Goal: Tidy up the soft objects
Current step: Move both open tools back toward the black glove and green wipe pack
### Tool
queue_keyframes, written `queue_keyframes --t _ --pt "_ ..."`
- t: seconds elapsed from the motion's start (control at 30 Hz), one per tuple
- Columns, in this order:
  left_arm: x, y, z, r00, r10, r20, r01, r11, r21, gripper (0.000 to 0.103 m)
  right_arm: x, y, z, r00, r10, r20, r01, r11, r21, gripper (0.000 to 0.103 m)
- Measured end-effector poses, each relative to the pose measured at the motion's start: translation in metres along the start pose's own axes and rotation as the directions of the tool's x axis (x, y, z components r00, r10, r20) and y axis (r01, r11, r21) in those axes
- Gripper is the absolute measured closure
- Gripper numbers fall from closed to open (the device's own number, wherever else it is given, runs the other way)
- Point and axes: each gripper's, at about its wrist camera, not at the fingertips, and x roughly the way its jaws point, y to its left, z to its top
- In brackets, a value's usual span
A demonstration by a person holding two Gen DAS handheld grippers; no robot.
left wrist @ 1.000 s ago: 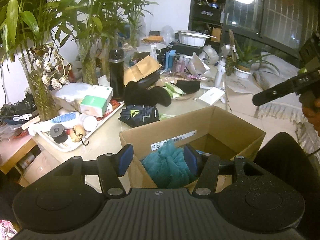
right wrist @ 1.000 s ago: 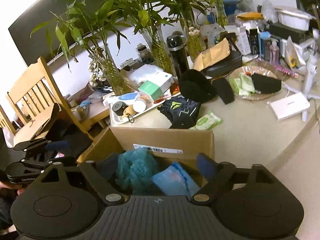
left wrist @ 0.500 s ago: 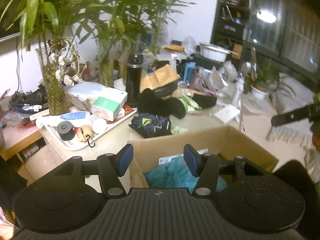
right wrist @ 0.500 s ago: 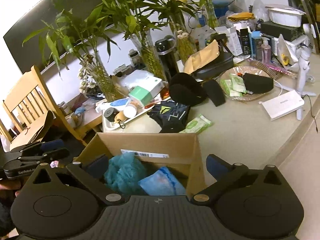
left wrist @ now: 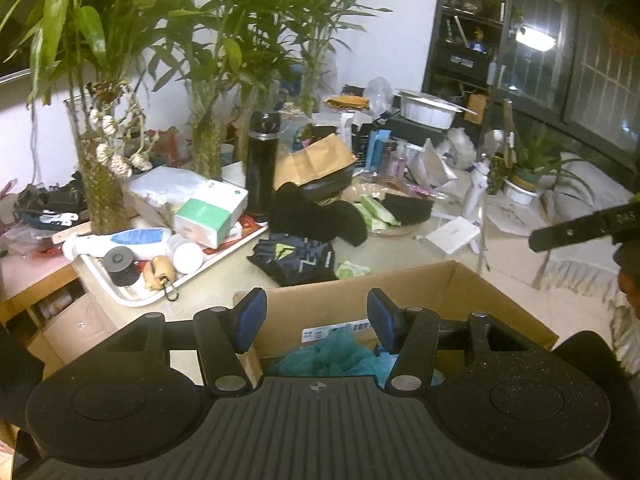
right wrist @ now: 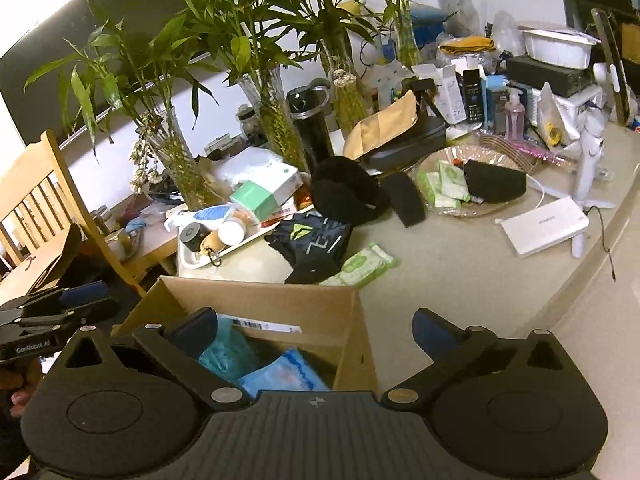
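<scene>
An open cardboard box (left wrist: 404, 284) (right wrist: 280, 304) sits on the table edge just below both grippers. Inside lie a teal mesh sponge (left wrist: 332, 356) (right wrist: 224, 354) and a light blue packet (right wrist: 288, 372). My left gripper (left wrist: 316, 320) hovers over the box's near side, open, with nothing between its blue pads. Above the box's right corner my right gripper (right wrist: 314, 330) is open very wide and holds nothing. Beyond the box lie dark patterned gloves (left wrist: 296, 258) (right wrist: 312, 240), a black fuzzy cloth (left wrist: 316, 216) (right wrist: 348, 192) and a green wipes packet (right wrist: 360, 266).
A white tray (left wrist: 132, 300) of bottles and a tissue box stands left of the gloves. Glass vases of bamboo (left wrist: 100, 184) and a black flask (left wrist: 262, 168) line the back. A white flat box (right wrist: 544, 230) lies to the right, a wooden chair (right wrist: 36, 200) to the left.
The left view has tipped upward, so less of the teal sponge shows. The right gripper's jaws have spread wider and it has shifted rightward over the box's corner.
</scene>
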Motion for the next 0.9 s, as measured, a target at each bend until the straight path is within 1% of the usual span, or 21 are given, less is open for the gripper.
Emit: queue_keyframes --t 0.23,0.3,0.37,0.5,0.6,0.7,0.8,0.9 --pt "0.003 0.002 0.015 0.998 -0.055 0.032 0.055 0.998 0.001 0.048 -0.015 -0.016 0.014 0.996 -0.055 0.067 0.047 0.993 0.104 0.0" --pt "0.003 0.001 0.022 0.997 -0.07 0.037 0.07 0.997 0.018 0.048 -0.023 -0.017 0.021 0.994 -0.066 0.091 0.055 0.991 0.119 0.0" --pt "0.003 -0.001 0.03 0.996 -0.081 0.044 0.079 0.996 0.045 0.048 -0.032 -0.017 0.028 0.991 -0.079 0.109 0.066 0.99 0.122 0.0" --pt "0.006 -0.004 0.045 0.996 -0.077 0.037 0.074 0.995 0.072 0.048 -0.048 -0.017 0.044 0.981 -0.13 0.142 0.114 0.987 0.115 0.0" --pt "0.008 -0.004 0.051 0.995 -0.091 0.044 0.087 0.992 0.092 0.048 -0.054 -0.019 0.051 0.979 -0.13 0.156 0.111 0.986 0.122 0.0" --pt "0.015 -0.002 0.059 0.992 -0.121 0.03 0.117 0.987 0.109 0.048 -0.05 -0.017 0.057 0.979 -0.135 0.151 0.124 0.989 0.084 0.0" --pt "0.022 -0.002 0.065 0.993 -0.113 0.017 0.11 0.984 0.141 0.048 -0.037 -0.014 0.062 0.98 -0.157 0.125 0.154 0.987 0.037 0.0" --pt "0.029 0.001 0.067 0.995 -0.102 0.01 0.099 0.981 0.164 0.048 -0.024 -0.011 0.067 0.983 -0.136 0.121 0.138 0.99 -0.008 0.0"
